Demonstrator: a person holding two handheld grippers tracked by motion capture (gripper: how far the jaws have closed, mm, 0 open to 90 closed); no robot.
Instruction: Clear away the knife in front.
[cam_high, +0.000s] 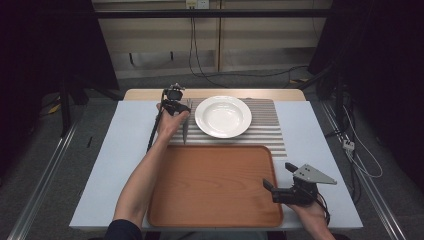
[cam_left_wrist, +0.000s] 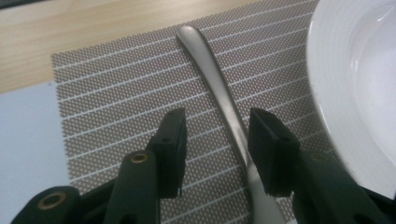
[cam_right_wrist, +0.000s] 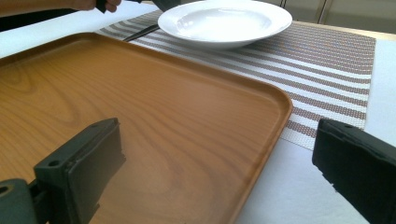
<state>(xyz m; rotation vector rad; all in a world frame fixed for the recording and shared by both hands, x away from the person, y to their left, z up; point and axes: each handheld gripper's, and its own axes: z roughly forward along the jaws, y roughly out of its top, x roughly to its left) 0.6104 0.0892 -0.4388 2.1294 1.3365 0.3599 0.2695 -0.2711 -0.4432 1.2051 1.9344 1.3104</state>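
Steel fork (cam_left_wrist: 219, 93) lies on striped woven placemat (cam_left_wrist: 116, 98), left of white plate (cam_left_wrist: 355, 84); left gripper (cam_left_wrist: 217, 140) straddles its handle, jaws apart, not yet pinching. Right gripper (cam_right_wrist: 215, 172) waits wide apart over wooden tray (cam_right_wrist: 163, 107), lower frame.

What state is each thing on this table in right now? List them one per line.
fork: lying flat on the placemat, between open jaws
plate: upright, empty
tray: flat, empty
placemat: spread flat
left gripper: partly closed, pads not pressing
right gripper: open wide, holding nothing
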